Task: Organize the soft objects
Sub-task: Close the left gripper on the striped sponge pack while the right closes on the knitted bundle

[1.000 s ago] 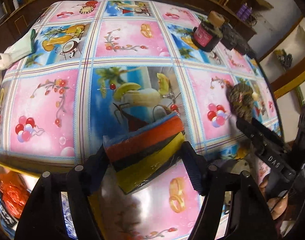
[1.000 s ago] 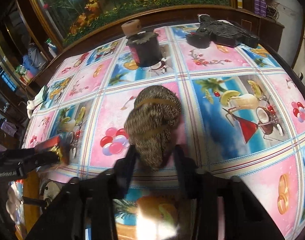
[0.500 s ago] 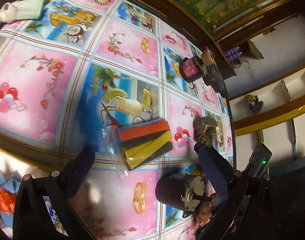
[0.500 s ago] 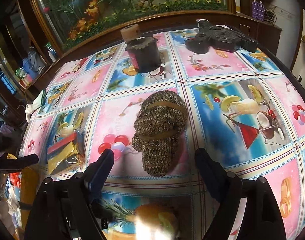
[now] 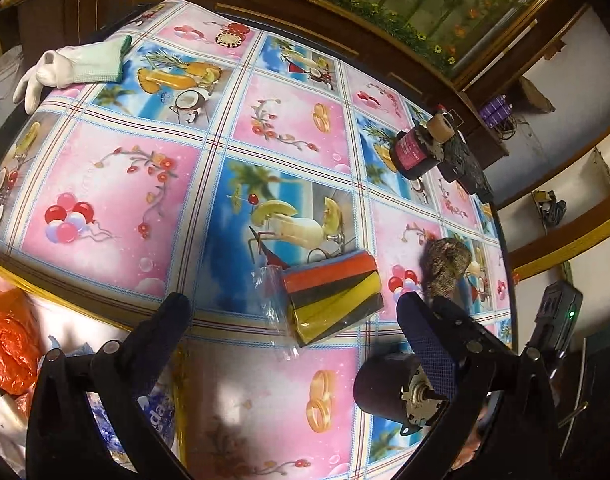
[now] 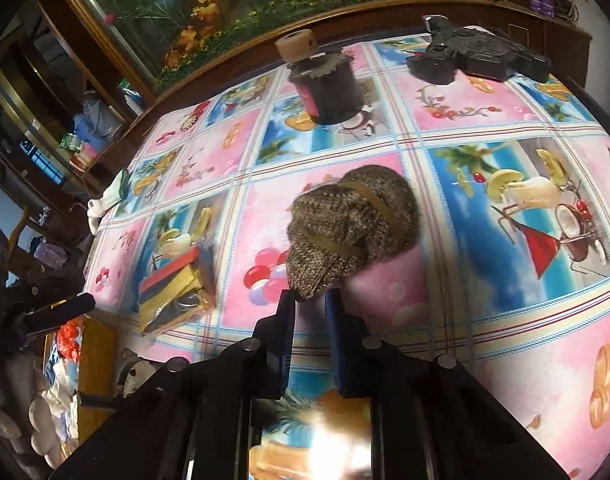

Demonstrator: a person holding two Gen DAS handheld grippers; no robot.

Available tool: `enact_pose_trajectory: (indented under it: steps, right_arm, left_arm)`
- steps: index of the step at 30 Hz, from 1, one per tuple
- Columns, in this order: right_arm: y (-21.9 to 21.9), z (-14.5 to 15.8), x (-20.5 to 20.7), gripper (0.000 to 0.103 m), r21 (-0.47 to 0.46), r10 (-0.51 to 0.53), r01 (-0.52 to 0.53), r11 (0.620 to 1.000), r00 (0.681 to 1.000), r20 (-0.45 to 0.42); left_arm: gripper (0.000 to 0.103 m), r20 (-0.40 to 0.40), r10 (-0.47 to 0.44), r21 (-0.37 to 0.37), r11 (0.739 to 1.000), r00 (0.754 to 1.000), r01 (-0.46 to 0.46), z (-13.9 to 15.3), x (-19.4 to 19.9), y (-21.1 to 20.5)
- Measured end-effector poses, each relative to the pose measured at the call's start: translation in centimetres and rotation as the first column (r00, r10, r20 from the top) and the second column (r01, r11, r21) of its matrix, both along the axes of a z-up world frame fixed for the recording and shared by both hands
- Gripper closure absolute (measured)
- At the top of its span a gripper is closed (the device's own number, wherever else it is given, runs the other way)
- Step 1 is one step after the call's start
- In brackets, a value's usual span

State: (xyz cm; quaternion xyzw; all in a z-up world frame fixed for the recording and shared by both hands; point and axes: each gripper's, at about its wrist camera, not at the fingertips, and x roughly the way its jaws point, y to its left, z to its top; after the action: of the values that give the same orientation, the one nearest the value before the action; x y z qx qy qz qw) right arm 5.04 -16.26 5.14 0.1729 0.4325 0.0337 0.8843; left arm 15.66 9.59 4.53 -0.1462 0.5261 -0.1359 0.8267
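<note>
Left gripper (image 5: 293,304): standing wide open, holding nothing.
Sponge pack (image 5: 333,296): lying on the tablecloth (image 5: 117,184) between the open fingers, untouched.
Right gripper (image 6: 310,300): pinching the near tip of the knitted bundle (image 6: 353,228).
Knitted bundle: sitting at three o'clock from the sponge pack.
White glove (image 5: 73,68): resting at eleven o'clock, well apart.

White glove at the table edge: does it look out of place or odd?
Yes. The white glove lies at the far corner of the table, and its fingers hang over the edge, so it could slip off.
</note>
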Motion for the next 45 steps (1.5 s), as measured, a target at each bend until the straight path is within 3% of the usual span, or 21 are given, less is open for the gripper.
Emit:
enact_pose_trajectory:
  steps: [6, 9, 12, 14, 15, 16, 20, 22, 24, 27, 28, 30, 32, 34, 36, 39, 44, 45]
  right_arm:
    - [-3.4, -0.1, -0.2, 0.082, 0.103, -0.074, 0.075, 0.992, 0.997, -0.009]
    - [-4.2, -0.3, -0.4, 0.064, 0.148, -0.081, 0.081, 0.986, 0.997, -0.01]
    - [-5.8, 0.4, -0.8, 0.055, 0.183, -0.119, 0.116, 0.976, 0.993, 0.007]
    - [-7.2, 0.8, -1.5, 0.041, 0.188, -0.177, 0.167, 0.968, 0.984, 0.039]
    - [-7.8, 1.0, -1.7, 0.029, 0.184, -0.202, 0.19, 0.964, 0.978, 0.051]
    - [-8.4, 0.9, -1.9, 0.026, 0.184, -0.224, 0.21, 0.96, 0.973, 0.058]
    - [-8.7, 0.2, -1.8, 0.026, 0.215, -0.23, 0.213, 0.953, 0.972, 0.058]
    - [-7.8, 0.0, -1.5, 0.026, 0.192, -0.205, 0.191, 0.963, 0.977, 0.06]
    - [-6.8, 0.1, -1.2, 0.026, 0.171, -0.177, 0.164, 0.972, 0.982, 0.065]
    - [-5.9, -0.1, -0.4, 0.026, 0.147, -0.149, 0.138, 0.979, 0.986, 0.068]
    - [-5.7, -0.2, -0.2, 0.026, 0.145, -0.144, 0.134, 0.98, 0.987, 0.065]
    - [-5.5, -0.3, 0.0, 0.026, 0.142, -0.141, 0.132, 0.981, 0.988, 0.059]
    - [-5.4, -0.2, 0.1, 0.026, 0.138, -0.143, 0.135, 0.981, 0.988, 0.053]
    - [-5.1, -0.1, 0.5, 0.025, 0.126, -0.141, 0.135, 0.983, 0.989, 0.041]
    - [-4.8, 0.0, 0.9, 0.024, 0.112, -0.144, 0.139, 0.984, 0.989, 0.034]
    - [-4.3, 0.1, 1.9, 0.024, 0.088, -0.14, 0.139, 0.986, 0.99, 0.013]
    - [-2.0, 0.5, 3.4, 0.023, -0.041, -0.137, 0.136, 0.99, 0.99, -0.024]
    - [-1.5, 0.5, 3.6, 0.025, -0.073, -0.138, 0.135, 0.988, 0.99, -0.029]
  left_arm:
    - [0.0, 0.001, -0.04, 0.075, 0.996, 0.999, 0.04, -1.1, 0.3, -1.8]
    - [0.0, 0.011, -0.074, 0.112, 0.991, 0.997, 0.072, -1.4, 0.7, -2.9]
    - [0.0, 0.021, -0.159, 0.188, 0.97, 0.987, 0.152, -1.6, 0.9, -4.4]
    - [0.0, 0.033, -0.223, 0.241, 0.948, 0.974, 0.209, -1.6, 0.8, -5.3]
    - [0.0, 0.037, -0.251, 0.251, 0.939, 0.967, 0.234, -1.6, 0.8, -5.5]
    - [0.0, 0.041, -0.276, 0.257, 0.932, 0.96, 0.257, -1.6, 0.8, -5.7]
    - [0.0, 0.025, -0.342, 0.329, 0.89, 0.939, 0.315, -2.5, 1.2, -6.8]
    - [0.0, 0.021, -0.352, 0.336, 0.884, 0.936, 0.325, -2.8, 1.5, -7.0]
    - [0.0, 0.009, -0.353, 0.318, 0.888, 0.935, 0.332, -3.2, 1.8, -6.9]
    - [0.0, -0.039, -0.342, 0.232, 0.911, 0.939, 0.341, -4.1, 2.3, -6.3]
    - [0.0, -0.033, -0.357, 0.246, 0.902, 0.933, 0.354, -3.9, 2.1, -6.3]
    - [0.013, -0.045, -0.369, 0.262, 0.892, 0.928, 0.367, -3.6, 1.9, -6.2]
    - [0.018, -0.065, -0.377, 0.291, 0.879, 0.924, 0.379, -3.5, 1.6, -5.8]
    - [0.018, -0.075, -0.385, 0.425, 0.822, 0.92, 0.379, -3.9, 1.0, -5.9]
    - [0.018, -0.041, -0.422, 0.475, 0.789, 0.906, 0.389, -3.6, 0.1, -6.0]
    - [0.018, -0.015, -0.439, 0.51, 0.769, 0.898, 0.384, -3.4, -0.2, -6.5]
    - [0.016, 0.02, -0.464, 0.56, 0.739, 0.886, 0.374, -3.1, -0.1, -8.6]
    - [0.02, 0.016, -0.463, 0.552, 0.743, 0.886, 0.378, -3.1, -0.2, -8.8]
